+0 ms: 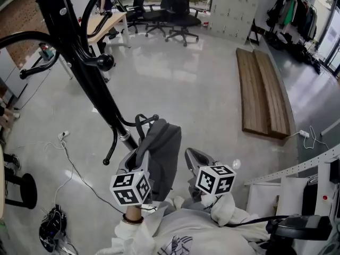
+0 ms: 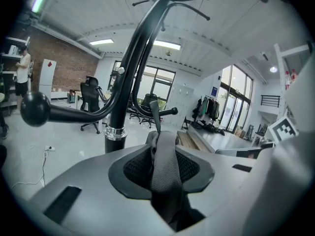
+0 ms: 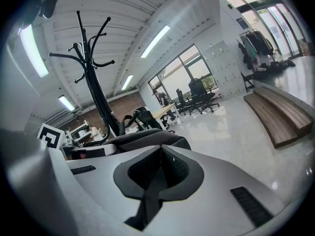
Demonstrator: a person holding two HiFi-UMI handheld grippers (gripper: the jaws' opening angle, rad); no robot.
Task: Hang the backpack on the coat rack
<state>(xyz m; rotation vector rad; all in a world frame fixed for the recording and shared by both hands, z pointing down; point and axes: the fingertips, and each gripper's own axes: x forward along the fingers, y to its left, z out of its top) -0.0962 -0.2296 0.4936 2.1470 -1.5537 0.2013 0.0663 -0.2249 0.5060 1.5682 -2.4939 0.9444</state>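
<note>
Grey mesh strap [image 2: 165, 171] pinched upright between left gripper [image 2: 160, 142] pads. Dark grey backpack [image 1: 161, 153] just right of it, long axis hanging downward, top loop toward black coat rack [image 1: 87, 73] pole directly ahead. Right gripper [image 3: 160, 154] pressed together, empty, beside backpack. Farther off: wooden bench [image 1: 263, 94], office chairs [image 1: 178, 9].
</note>
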